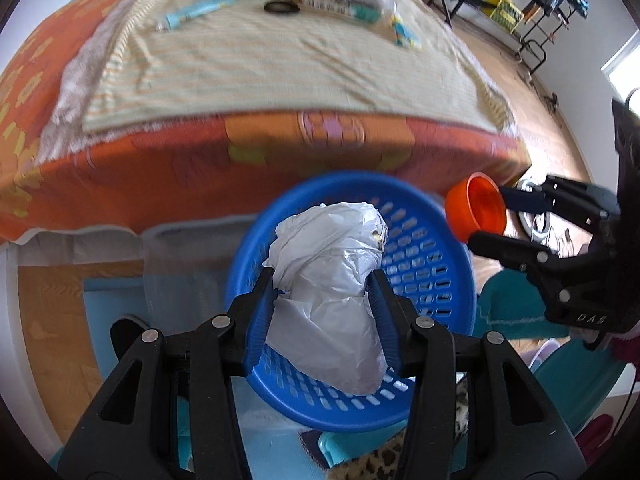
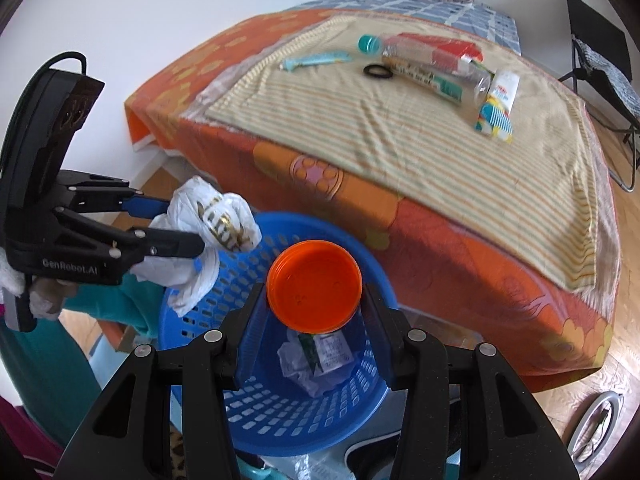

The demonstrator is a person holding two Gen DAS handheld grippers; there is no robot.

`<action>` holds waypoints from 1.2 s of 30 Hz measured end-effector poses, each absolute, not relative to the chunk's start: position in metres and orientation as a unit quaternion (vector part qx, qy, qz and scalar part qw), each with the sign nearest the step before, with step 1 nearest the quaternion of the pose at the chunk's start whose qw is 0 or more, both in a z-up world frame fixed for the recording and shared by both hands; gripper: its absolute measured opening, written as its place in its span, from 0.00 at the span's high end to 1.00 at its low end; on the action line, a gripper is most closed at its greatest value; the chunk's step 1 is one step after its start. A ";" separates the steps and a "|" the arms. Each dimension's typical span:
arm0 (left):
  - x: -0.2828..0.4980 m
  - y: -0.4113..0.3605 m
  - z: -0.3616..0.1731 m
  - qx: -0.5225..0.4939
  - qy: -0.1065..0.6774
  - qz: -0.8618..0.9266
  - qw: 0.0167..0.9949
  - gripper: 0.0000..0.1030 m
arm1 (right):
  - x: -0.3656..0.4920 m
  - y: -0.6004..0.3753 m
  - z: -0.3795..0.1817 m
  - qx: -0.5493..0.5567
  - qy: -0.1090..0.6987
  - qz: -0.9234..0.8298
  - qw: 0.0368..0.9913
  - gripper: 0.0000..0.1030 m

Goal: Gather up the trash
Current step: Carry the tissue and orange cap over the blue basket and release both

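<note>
With the left gripper (image 1: 322, 280) pinching the crumpled white bag (image 1: 328, 272) and the right gripper (image 2: 316, 304) clamping the orange lid (image 2: 315, 286), both are hanging over the blue basket (image 2: 192, 316), so each should be spreading only once centred above its mouth.

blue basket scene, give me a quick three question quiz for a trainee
1. True or false: the blue basket is empty.
2. Which thing does the right gripper hold? A) a glass bottle B) an orange lid C) a black ring
3. Fill in: the left gripper is clamped on a crumpled white ____.

Key
1. False. Crumpled paper already lies at the bottom.
2. B. The lid sits between the fingers, above the basket's opening.
3. Plastic bag, held over the basket. A bottle and a black ring lie on the bed.
</note>
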State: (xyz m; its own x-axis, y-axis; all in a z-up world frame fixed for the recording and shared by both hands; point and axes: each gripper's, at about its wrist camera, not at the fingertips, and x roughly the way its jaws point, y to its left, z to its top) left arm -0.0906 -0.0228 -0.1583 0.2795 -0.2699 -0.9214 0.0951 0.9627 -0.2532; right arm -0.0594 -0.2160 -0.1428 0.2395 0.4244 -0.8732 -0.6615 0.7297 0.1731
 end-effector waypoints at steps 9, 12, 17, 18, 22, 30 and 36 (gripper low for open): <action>-0.100 -0.032 -0.178 -0.055 0.613 -0.120 0.779 0.49 | -0.060 -0.214 -0.162 -0.108 0.541 0.351 0.757 0.55; -0.100 -0.033 -0.178 -0.052 0.612 -0.120 0.780 0.47 | -0.060 -0.212 -0.165 -0.107 0.547 0.349 0.754 0.55; -0.099 -0.031 -0.181 -0.053 0.617 -0.118 0.776 0.44 | -0.057 -0.213 -0.170 -0.104 0.560 0.343 0.747 0.55; -0.099 -0.030 -0.181 -0.053 0.618 -0.118 0.775 0.44 | -0.056 -0.213 -0.170 -0.103 0.562 0.343 0.745 0.55; -0.099 -0.031 -0.181 -0.051 0.620 -0.121 0.773 0.44 | -0.055 -0.210 -0.174 -0.102 0.570 0.345 0.738 0.54; -0.098 -0.030 -0.184 -0.051 0.624 -0.116 0.771 0.43 | -0.055 -0.208 -0.175 -0.095 0.572 0.350 0.735 0.49; -0.097 -0.029 -0.183 -0.054 0.623 -0.113 0.772 0.43 | -0.055 -0.210 -0.173 -0.095 0.570 0.348 0.738 0.49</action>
